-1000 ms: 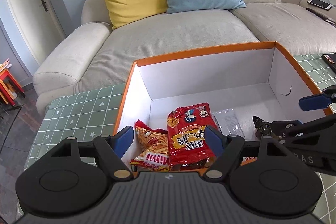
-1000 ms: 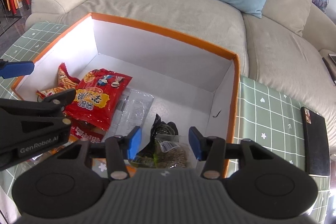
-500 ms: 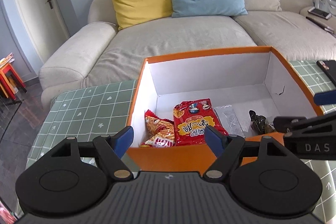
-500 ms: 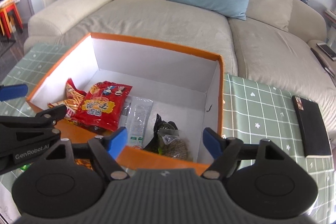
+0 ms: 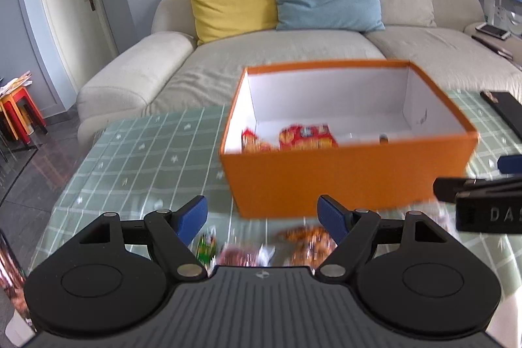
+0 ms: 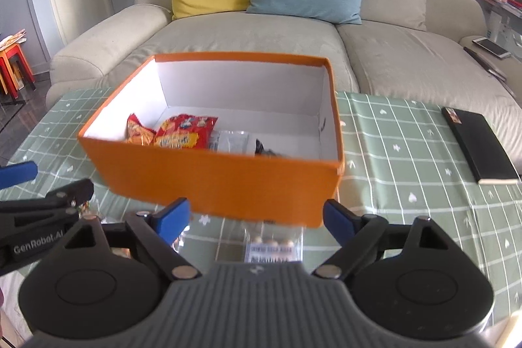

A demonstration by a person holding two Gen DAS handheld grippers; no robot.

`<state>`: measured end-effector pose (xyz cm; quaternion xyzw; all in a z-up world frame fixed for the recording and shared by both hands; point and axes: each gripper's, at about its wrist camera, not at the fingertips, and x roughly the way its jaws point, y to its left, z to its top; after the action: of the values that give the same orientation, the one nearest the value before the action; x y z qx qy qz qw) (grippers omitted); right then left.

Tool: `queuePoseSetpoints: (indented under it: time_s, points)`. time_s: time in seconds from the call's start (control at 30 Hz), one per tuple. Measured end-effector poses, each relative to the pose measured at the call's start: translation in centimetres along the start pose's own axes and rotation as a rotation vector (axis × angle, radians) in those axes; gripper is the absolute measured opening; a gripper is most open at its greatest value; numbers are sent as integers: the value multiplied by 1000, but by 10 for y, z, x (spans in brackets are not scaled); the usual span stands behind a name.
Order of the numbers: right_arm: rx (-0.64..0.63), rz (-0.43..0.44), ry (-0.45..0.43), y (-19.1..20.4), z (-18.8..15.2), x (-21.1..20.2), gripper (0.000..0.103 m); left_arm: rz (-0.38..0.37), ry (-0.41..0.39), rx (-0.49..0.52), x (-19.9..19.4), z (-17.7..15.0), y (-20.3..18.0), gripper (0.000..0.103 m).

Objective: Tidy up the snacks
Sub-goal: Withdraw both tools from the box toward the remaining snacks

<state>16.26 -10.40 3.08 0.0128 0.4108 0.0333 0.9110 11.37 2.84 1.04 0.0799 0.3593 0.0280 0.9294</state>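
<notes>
Orange box sits on the green checked worktop with red packets already inside. Loose snacks lie on the near side of it. A clear packet lies directly ahead of the right claw, between its spread, empty fingers, long axis apparently across them. Left claw, also spread and empty, hovers over blurred packets. Judgement: the right claw is better lined up for the next pick.

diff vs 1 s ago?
Both tongs, left and right, backed out of the orange box toward the near table edge, open and empty. Right tongs opened wider. Snacks in the box unmoved.
</notes>
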Motion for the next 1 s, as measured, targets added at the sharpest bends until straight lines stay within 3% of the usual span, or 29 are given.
queuePoseSetpoints:
  time_s: [0.27,0.47,0.7,1.0]
  points:
    - [-69,-43,-44,12,-46,-12,91,-23,66,-8,-4,-41,7,90]
    - [-49,-46,13,12,-71,-4,92,-14,106,-29,-2,-63,16,90]
    - [-63,-54,33,15,-89,8,92,-70,95,-33,-3,-85,31,90]
    - [-97,-38,29,24,-99,19,92,-46,68,-48,8,-90,52,90]
